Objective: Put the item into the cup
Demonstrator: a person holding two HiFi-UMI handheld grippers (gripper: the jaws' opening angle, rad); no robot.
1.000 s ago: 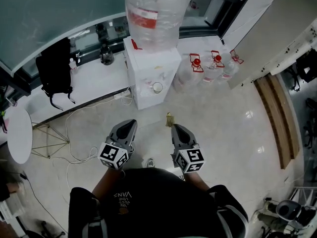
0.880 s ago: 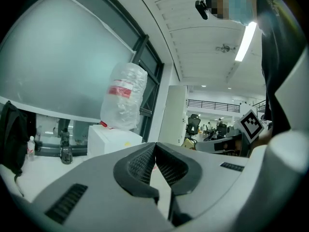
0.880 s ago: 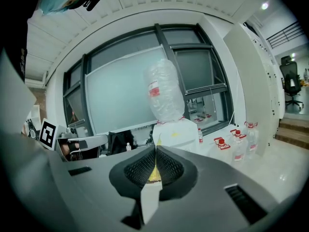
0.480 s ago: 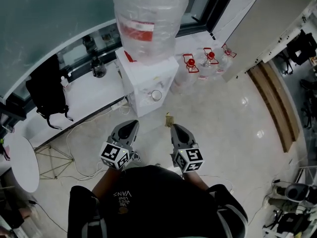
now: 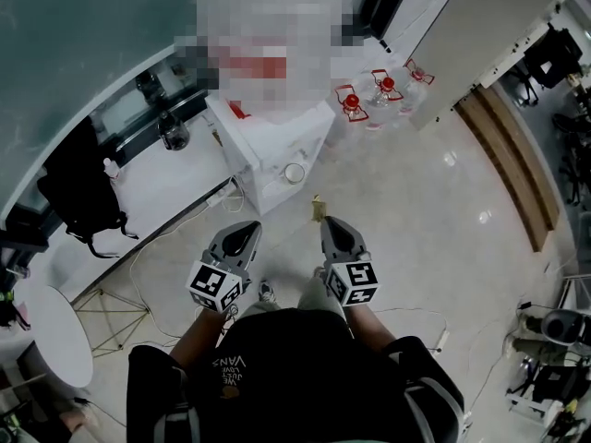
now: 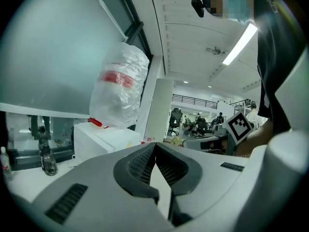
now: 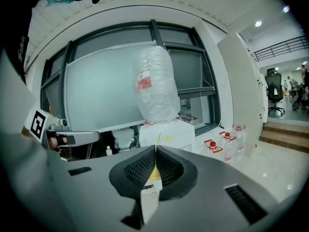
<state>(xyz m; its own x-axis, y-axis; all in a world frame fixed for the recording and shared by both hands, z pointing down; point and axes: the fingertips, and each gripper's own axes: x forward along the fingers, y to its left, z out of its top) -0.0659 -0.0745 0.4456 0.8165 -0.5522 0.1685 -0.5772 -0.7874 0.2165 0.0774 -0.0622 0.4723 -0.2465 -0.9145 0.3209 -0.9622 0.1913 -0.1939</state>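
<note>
A small yellow item (image 5: 317, 209) sticks out of my right gripper (image 5: 328, 221), which is shut on it; in the right gripper view the item (image 7: 153, 170) shows between the meshed pads. A cup (image 5: 295, 173) stands in the nook of the white water dispenser (image 5: 268, 141), a short way ahead of both grippers. My left gripper (image 5: 242, 229) is held beside the right one, shut, with nothing seen in it; its tips (image 6: 155, 145) meet in the left gripper view. The dispenser's big bottle is blurred over in the head view.
Water bottles with red caps (image 5: 369, 95) stand on the floor right of the dispenser. A black backpack (image 5: 78, 187) rests on the white counter at left. Cables (image 5: 157, 247) trail over the tiled floor. A round white table (image 5: 51, 340) is at far left, a wooden step (image 5: 503, 164) at right.
The dispenser and cup have drawn closer as the person walks toward them. Both grippers keep their pose, the right one still shut on the yellow item.
</note>
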